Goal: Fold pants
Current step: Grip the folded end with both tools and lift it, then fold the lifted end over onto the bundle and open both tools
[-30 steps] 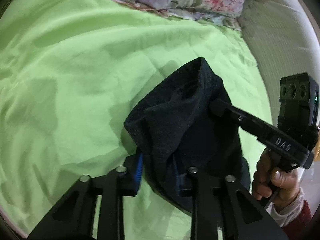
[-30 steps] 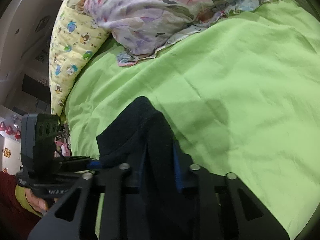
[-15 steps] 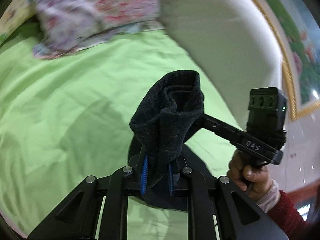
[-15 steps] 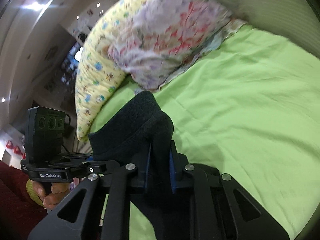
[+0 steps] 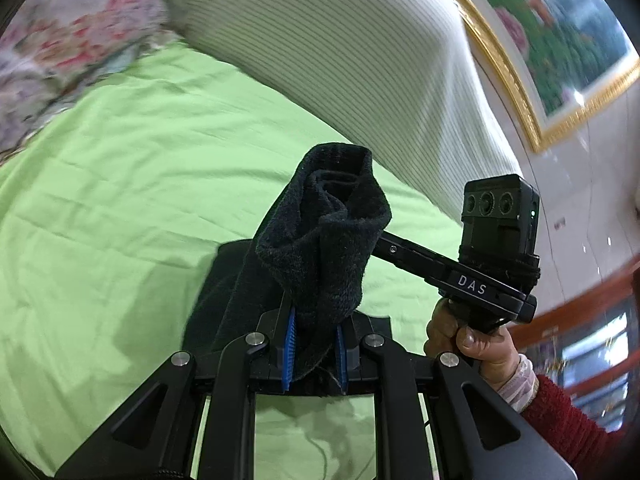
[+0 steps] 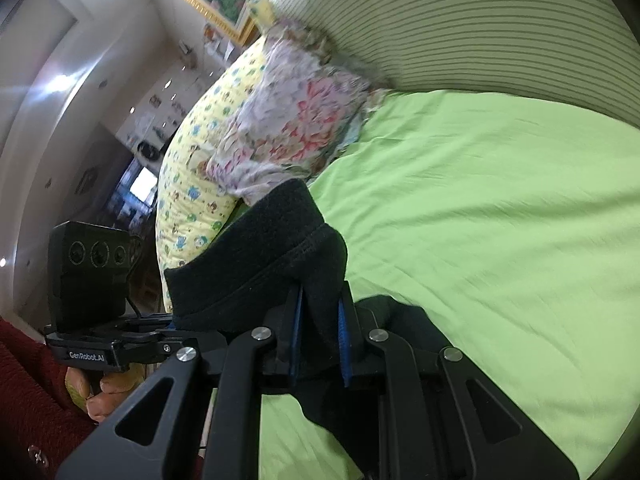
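Black fleece pants (image 5: pixel 320 240) hang bunched between both grippers above a green bed sheet (image 5: pixel 120 200). My left gripper (image 5: pixel 314 350) is shut on one edge of the pants, cloth pinched between its blue pads. My right gripper (image 6: pixel 320 340) is shut on the other edge of the pants (image 6: pixel 260 264). In the left wrist view the right gripper (image 5: pixel 380 240) reaches in from the right, its tips buried in the cloth. In the right wrist view the left gripper's body (image 6: pixel 120 340) sits at lower left. The rest of the pants drapes down toward the sheet (image 6: pixel 480 220).
A floral quilt (image 6: pixel 296 128) and a yellow patterned pillow (image 6: pixel 192 168) lie at the head of the bed. A large striped cushion (image 5: pixel 360 60) stands along the far side. A gold-framed picture (image 5: pixel 560 40) hangs on the wall.
Both grippers have lifted the pants up off the sheet and tilted upward, so the cushion, wall and picture came into view. The left gripper closed on the cloth.
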`<state>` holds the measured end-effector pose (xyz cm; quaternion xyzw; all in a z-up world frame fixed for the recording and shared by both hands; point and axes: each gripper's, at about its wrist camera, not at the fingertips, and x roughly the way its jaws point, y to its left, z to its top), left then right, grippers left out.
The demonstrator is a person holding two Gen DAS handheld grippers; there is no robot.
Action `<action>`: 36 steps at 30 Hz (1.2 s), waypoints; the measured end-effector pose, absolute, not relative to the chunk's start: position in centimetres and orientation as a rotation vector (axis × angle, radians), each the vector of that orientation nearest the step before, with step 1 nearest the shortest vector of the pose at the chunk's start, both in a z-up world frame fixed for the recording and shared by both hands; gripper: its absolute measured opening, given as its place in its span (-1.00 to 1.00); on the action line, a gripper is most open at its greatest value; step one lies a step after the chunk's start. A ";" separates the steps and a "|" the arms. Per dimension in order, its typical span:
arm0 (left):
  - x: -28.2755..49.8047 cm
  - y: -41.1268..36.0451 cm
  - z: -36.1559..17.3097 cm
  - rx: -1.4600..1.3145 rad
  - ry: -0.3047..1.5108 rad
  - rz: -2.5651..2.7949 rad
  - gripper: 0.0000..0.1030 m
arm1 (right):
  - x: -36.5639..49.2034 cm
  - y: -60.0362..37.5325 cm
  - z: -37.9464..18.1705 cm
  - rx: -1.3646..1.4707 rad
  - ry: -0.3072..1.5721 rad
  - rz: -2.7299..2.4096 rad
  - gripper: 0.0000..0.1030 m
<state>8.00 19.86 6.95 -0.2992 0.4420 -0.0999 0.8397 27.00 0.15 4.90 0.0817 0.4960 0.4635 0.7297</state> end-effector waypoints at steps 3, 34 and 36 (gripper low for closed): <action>8.2 17.3 6.8 -0.597 0.959 -0.251 -0.71 | 26.4 -2.2 4.8 0.212 1.081 0.980 -0.68; 12.8 -1.0 -0.5 -0.159 1.142 -0.392 -0.61 | 22.5 -17.0 -1.1 0.410 1.100 0.659 -0.67; 13.1 -1.6 -1.1 -0.153 1.158 -0.406 -0.50 | 22.3 -17.9 -1.2 0.421 1.103 0.624 -0.67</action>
